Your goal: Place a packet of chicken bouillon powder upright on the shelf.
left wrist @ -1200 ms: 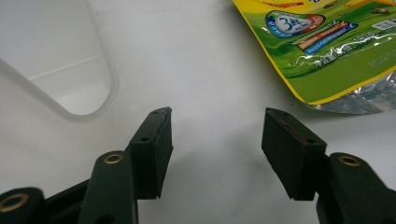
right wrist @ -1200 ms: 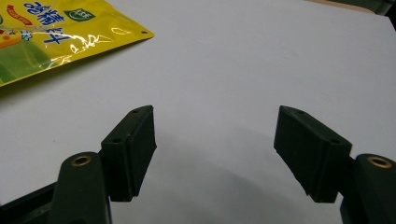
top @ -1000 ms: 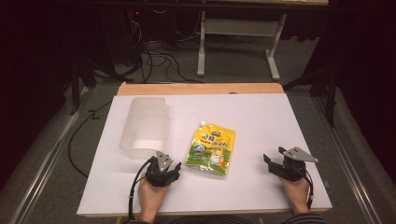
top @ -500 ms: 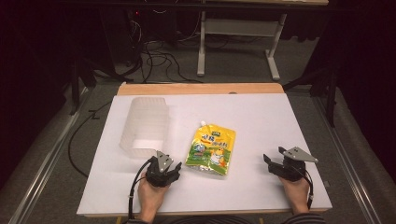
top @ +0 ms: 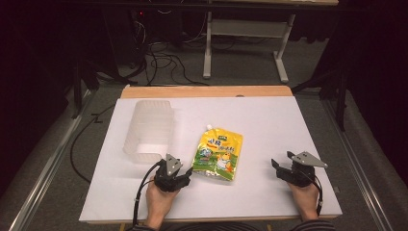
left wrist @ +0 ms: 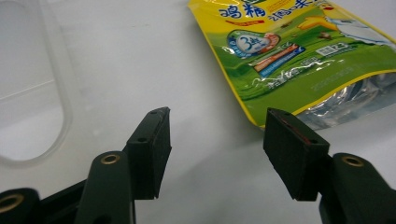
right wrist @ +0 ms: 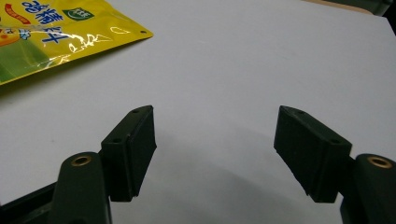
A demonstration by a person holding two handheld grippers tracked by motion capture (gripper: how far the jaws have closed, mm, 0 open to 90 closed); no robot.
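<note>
Grippers were both found resting low at the near edge of the tabletop (top: 269, 120), each held in one of the person's hands. The left gripper (top: 185, 177) sat just short of the yellow-green pouch (top: 219, 154), its jaws spread wide with nothing between them; in the left gripper view the pouch's (left wrist: 299, 60) near corner lay just beyond the tip of one jaw, not touching it. The right gripper (top: 279, 168) stood near the near right corner, well apart from the pouch, jaws likewise wide open and empty; in the right gripper view only bare white surface lay between them, with the pouch (right wrist: 56, 37) off to one side.

The pouch lay flat near the middle of the tabletop, spout end pointing toward the far edge. A clear plastic bin (top: 149, 130) lay on its side beside it, toward the left edge, its open mouth facing the near edge.

Judgement: the work stood at the approach stage, with the pouch not yet gripped. The left gripper appeared best placed to take it. The next move would call for sliding one jaw under the pouch's near edge, since it lay flush with the surface, then closing on that thin seam.
</note>
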